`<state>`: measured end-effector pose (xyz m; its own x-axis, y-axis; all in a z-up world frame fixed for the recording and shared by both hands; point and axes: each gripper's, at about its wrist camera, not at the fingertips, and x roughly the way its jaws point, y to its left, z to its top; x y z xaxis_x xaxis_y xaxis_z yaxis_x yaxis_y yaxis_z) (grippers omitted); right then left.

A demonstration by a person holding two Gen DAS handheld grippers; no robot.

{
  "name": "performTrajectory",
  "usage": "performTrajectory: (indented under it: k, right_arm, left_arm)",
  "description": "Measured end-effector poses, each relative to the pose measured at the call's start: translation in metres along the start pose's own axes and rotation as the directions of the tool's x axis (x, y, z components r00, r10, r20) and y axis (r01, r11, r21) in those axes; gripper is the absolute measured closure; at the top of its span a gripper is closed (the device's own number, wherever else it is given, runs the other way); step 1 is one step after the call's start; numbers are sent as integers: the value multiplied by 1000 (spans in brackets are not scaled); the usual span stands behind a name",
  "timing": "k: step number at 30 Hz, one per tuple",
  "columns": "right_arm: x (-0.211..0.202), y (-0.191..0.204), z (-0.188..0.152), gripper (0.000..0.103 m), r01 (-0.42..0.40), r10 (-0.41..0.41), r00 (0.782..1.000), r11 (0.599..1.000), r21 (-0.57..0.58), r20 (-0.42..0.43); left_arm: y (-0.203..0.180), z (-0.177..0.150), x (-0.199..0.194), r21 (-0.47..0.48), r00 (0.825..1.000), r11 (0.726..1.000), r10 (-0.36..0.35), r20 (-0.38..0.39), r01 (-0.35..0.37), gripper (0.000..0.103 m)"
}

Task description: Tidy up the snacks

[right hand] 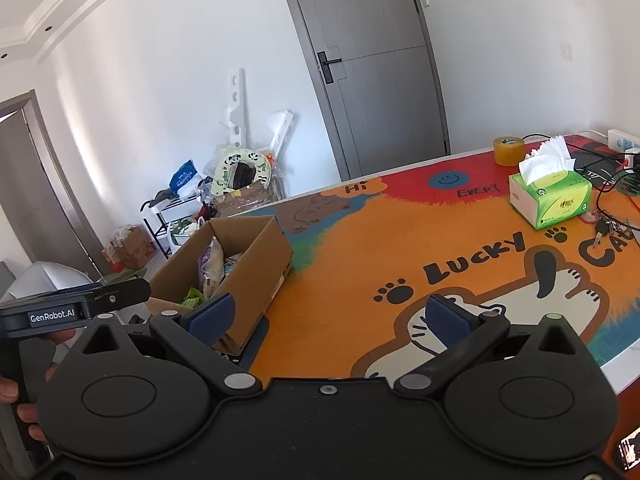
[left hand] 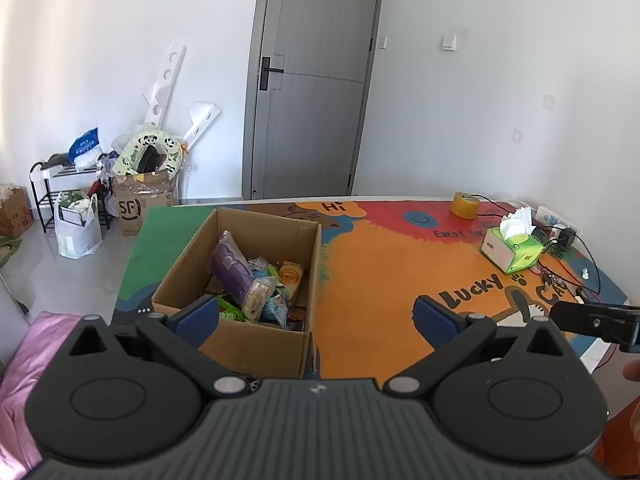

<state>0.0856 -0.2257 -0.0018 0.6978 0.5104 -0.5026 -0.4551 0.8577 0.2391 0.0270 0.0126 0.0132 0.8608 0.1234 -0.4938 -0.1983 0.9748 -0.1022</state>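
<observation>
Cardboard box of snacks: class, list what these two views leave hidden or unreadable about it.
- Left wrist view: the left tool covers the near corner of the cardboard box; the snacks overlap, so lower packets are hidden.
- Right wrist view: the box wall hides most contents.
- Both views: packet labels are too small to read.

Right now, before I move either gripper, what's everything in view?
box: one, brown cardboard, open, left on the mat
snacks: several, mixed colours, inside the box; count unclear
purple packet: one, leaning upright in the box
mat: one, orange cartoon print, covers the table
tissue box: one, green, right on the mat
tape roll: one, yellow-brown, far edge
keys: one bunch, beside the tissue box
door: one, grey, shut
left gripper: open, empty
right gripper: open, empty
</observation>
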Motion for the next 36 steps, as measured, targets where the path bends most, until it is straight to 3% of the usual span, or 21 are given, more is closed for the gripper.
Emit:
performTrajectory:
  k: [36]
  right_arm:
    - [1,5,0,0,-3,3,1000,999,-35,-11]
  left_arm:
    - [-2,-6,4,26,1000,1000,5,-26,-4,0]
